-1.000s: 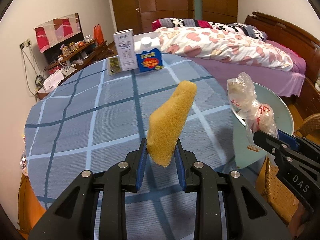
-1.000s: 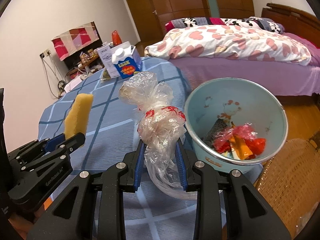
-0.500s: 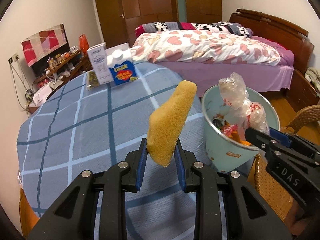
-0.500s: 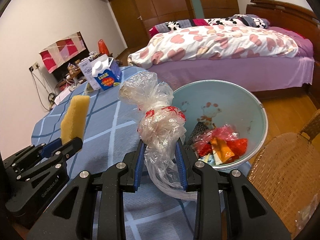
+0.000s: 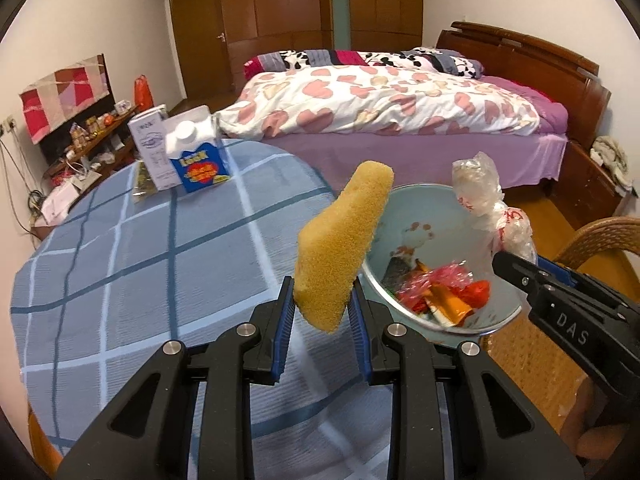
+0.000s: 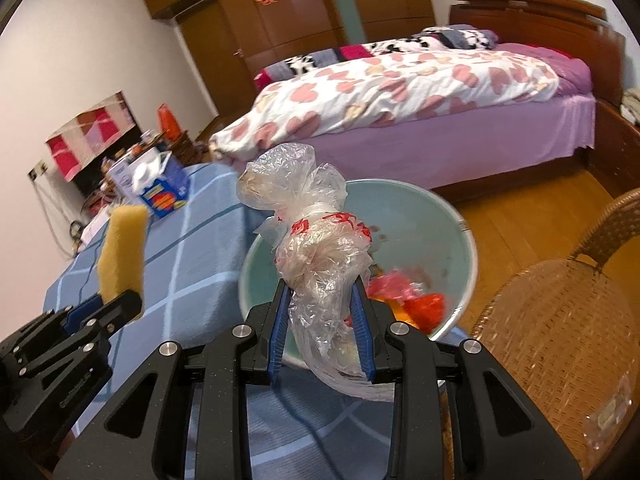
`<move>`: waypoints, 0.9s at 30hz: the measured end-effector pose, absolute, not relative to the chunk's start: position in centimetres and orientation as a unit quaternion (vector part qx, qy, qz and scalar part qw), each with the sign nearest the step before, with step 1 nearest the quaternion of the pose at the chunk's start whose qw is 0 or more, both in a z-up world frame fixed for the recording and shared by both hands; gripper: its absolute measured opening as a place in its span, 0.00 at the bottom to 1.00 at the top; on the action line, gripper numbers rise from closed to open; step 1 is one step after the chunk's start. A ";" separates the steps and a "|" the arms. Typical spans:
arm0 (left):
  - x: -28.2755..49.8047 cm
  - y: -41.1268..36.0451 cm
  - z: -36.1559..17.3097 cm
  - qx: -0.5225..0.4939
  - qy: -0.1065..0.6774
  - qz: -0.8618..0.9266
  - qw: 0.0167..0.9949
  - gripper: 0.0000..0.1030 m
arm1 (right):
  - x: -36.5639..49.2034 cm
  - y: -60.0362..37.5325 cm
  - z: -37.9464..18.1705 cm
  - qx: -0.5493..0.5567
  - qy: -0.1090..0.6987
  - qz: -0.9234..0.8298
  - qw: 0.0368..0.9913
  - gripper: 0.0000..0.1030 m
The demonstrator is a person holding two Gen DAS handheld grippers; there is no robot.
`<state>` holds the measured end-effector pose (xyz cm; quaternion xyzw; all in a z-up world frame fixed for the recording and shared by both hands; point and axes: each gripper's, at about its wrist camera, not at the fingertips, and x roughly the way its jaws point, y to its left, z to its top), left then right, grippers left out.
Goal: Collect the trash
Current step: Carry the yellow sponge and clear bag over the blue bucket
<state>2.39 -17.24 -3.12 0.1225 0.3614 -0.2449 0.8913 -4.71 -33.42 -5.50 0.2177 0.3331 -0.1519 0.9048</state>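
My left gripper (image 5: 322, 312) is shut on a yellow sponge (image 5: 340, 248) and holds it in the air over the table's right edge, just left of a pale blue trash bin (image 5: 416, 204). My right gripper (image 6: 320, 320) is shut on a crumpled clear plastic bag (image 6: 316, 256) with red print, held above the near rim of the bin (image 6: 460, 236). The bin holds red and orange wrappers (image 5: 444, 292). The sponge (image 6: 122, 252) and the left gripper (image 6: 116, 308) show at the left of the right wrist view; the bag (image 5: 484, 200) shows in the left wrist view.
A round table with a blue checked cloth (image 5: 132, 248) carries two cartons (image 5: 180, 152) at its far side. A wicker chair (image 6: 560, 320) stands right of the bin. A bed (image 5: 400, 120) lies behind, a cluttered shelf (image 5: 80, 144) to the left.
Both grippers have swung right, from over the table toward the bin, still holding the sponge and the bag. The bin now sits closer and more centred in both views.
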 end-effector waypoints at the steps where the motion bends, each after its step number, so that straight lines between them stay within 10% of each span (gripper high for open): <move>1: 2.5 -17.5 -3.1 0.122 0.362 -0.247 0.890 0.26 | -4.7 -33.8 -5.5 0.219 0.332 -0.156 0.904 0.30; 27: 4.3 -25.7 -5.5 0.136 0.390 -0.283 0.866 0.26 | -4.7 -40.1 -7.2 0.258 0.328 -0.221 0.882 0.30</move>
